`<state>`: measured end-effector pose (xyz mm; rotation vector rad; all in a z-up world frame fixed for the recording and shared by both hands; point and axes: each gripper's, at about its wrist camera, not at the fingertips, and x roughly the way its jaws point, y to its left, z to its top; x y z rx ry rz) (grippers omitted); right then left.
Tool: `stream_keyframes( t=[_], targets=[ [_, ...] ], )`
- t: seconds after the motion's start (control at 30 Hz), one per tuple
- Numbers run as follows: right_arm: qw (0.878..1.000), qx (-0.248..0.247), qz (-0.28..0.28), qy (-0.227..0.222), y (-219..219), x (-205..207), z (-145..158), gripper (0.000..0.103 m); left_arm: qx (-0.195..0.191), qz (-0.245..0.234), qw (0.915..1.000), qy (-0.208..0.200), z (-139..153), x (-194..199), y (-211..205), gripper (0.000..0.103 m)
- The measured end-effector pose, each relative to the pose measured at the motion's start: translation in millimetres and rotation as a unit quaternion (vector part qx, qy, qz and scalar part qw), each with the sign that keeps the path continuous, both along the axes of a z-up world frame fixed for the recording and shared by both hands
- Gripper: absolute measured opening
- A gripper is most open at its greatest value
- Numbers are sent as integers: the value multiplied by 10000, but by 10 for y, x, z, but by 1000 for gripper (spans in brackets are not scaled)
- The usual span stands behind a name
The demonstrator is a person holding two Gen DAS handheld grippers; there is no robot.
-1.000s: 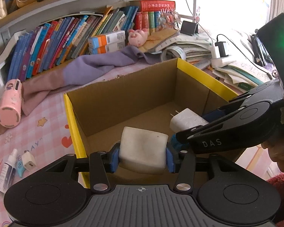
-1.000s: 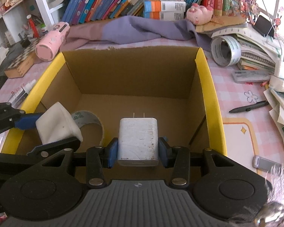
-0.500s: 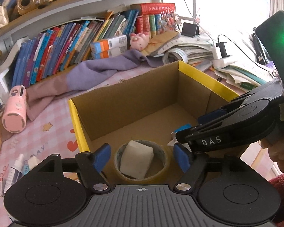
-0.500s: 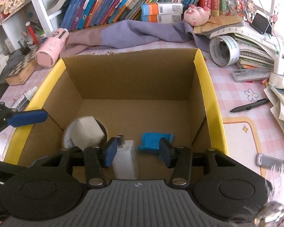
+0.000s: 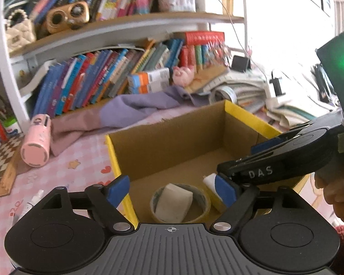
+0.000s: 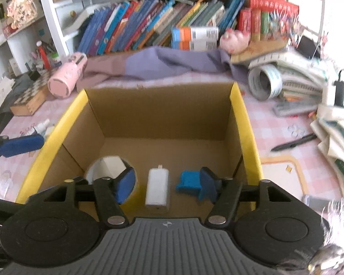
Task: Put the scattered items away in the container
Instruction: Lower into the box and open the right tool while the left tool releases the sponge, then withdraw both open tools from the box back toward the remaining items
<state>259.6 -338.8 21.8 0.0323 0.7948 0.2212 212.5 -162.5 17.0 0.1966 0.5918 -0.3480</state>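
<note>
The left tool [image 5: 172, 189] is spread wide and holds nothing, and the right tool [image 6: 166, 182] is spread wide and empty too. Both hang over the near end of the cardboard box [image 6: 162, 114] with the yellow edges. Inside the box, a white block [image 5: 174, 202] sits in the middle of a ring of tape [image 5: 203, 202], a white charger [image 6: 157, 190] lies flat beside it with its long side pointing away from the right tool, and a small blue thing [image 6: 188, 181] lies just past that. So these things are put away. What is left to tidy lies outside the box on the pink counter [image 5: 80, 174]. A small white bottle [image 5: 33, 202] and another little thing lie off to the left, just beside the box's left wall. The left tool is the nearer one, so I think it should swing out left and down for them. A black pen [image 6: 295, 142] lies off to the right, nearer the right tool, with its long side slanting up and away.
</note>
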Motion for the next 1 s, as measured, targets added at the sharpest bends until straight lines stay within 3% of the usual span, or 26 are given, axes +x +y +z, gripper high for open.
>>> stream_keyframes(
  t=[0.4,1.0],
  targets=[
    [9976,-113,-366,-572,145,-338,200,66,-356,171,9986,-350,129,-261,338,86],
    [9887,-396,-1135,-896,603,-1080,351,70,-589,-326,9966,-484,173,-755,880,89]
  ],
)
